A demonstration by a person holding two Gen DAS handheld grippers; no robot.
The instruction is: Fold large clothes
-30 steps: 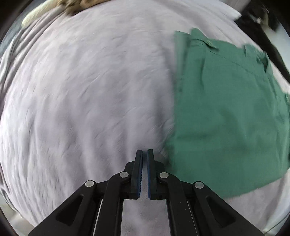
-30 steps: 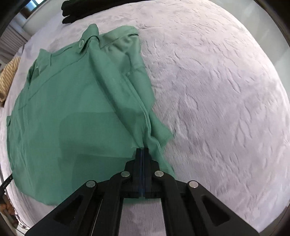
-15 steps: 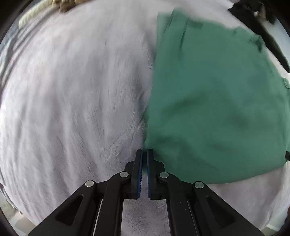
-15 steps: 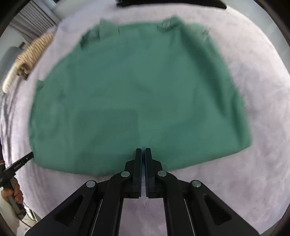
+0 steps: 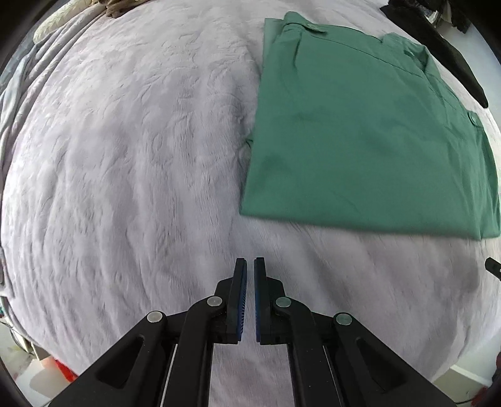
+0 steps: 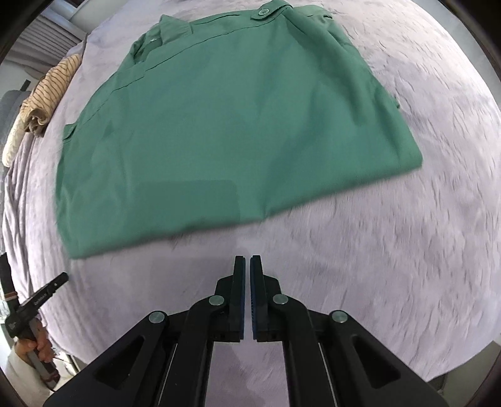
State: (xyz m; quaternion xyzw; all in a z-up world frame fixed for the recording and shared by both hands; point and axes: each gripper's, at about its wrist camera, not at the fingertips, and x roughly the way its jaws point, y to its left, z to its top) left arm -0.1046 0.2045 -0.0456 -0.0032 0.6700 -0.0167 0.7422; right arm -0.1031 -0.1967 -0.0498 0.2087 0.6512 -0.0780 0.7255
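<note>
My left gripper (image 5: 250, 263) points down at the bed with its blue-padded jaws drawn nearly together, only a thin slit between them, and nothing is caught there. My right gripper (image 6: 247, 261) hangs the same way: jaws almost touching, empty, bare cover beneath the tips.

Both pairs of fingers hover over the pale lilac plush bedspread (image 5: 125, 156), just short of the near edge of the green shirt (image 5: 360, 131). From my left fingers the shirt lies ahead and to the right; from my right fingers it lies ahead and slightly left (image 6: 225, 119). Neither gripper touches it.

The shirt lies flat with its sides folded under into a rough rectangle, back side up. Its straight near edge is closest to my fingertips, and the collar (image 6: 169, 28) and buttoned shoulder tabs (image 6: 264, 12) are at the far end, so its long axis runs away from me, collar pointing away.

Further out, a striped beige cloth (image 6: 47, 90) lies bunched at the far left edge of the bed, and a dark garment (image 5: 451, 59) lies beyond the shirt's collar end. In the right view, low at the left, my hand (image 6: 34, 347) grips the other tool's handle.
</note>
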